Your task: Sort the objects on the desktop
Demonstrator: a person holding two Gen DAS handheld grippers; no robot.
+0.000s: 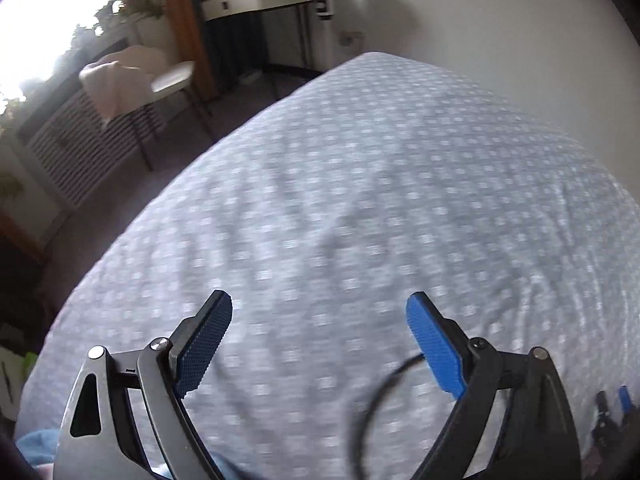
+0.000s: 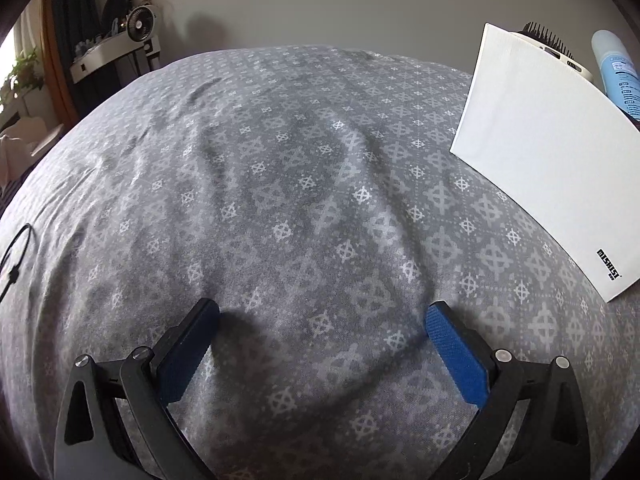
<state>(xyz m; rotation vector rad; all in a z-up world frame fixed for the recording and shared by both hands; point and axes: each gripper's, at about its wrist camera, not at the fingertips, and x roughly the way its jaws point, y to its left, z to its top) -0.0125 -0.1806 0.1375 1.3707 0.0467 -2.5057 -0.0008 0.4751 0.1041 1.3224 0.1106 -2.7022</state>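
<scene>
A: What can you see?

B: A big bed with a grey patterned sheet (image 2: 304, 184). It fills most of both views. At the upper right of the right wrist view there is a white box (image 2: 548, 168). A black hairbrush (image 2: 546, 40) and a blue bottle (image 2: 618, 72) poke out behind its top edge.

A: So are those things sorted?

B: I think yes. They look like they sit in the box, but the box wall hides most of them, so I cannot be sure.

A: What are the grippers doing?

B: The right gripper (image 2: 322, 320) hangs over the sheet at the bottom of its view. Its fingers (image 2: 456, 360) are wide apart and nothing is between them. The left gripper (image 1: 320, 320) also has wide fingers (image 1: 436, 348). It holds nothing. That view is blurry.

A: Is anything left to tidy?

B: Maybe a thin black cable (image 1: 376, 396). It curls on the sheet low in the left wrist view, near the right-hand finger. A cable loop also shows at the left edge of the right wrist view, well apart from the box.

A: So the job is nearly done?

B: I guess so. I see no other loose things on the bed. The cable may be the last one, if it counts.
</scene>
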